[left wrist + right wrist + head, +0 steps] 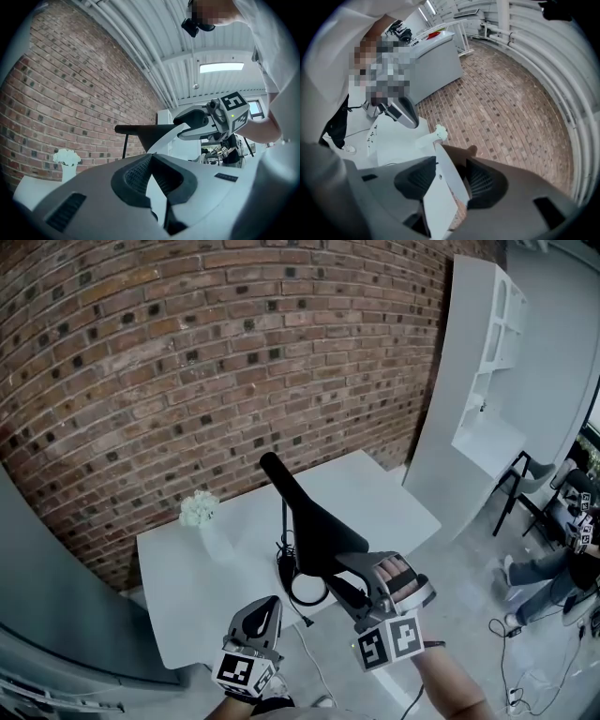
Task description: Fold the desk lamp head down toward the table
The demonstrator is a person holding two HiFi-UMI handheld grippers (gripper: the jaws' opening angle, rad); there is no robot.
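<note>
With right claw (451, 171) spread wide, straddles near end of lamp head (314, 517) without clamping it. Holds left claw (151, 158) closed, empty, by the surface (197, 587) edge. Looks partway done: sits about level above the surface, likely needing more downward fold.

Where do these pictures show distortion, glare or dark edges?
Head view: the brick wall bows outward, light even and sharp. Left gripper view: the ceiling light is blown out white, corners black. Right gripper view: strong fisheye curves the brick wall; the lamp head, close to the lens, looms large.
</note>
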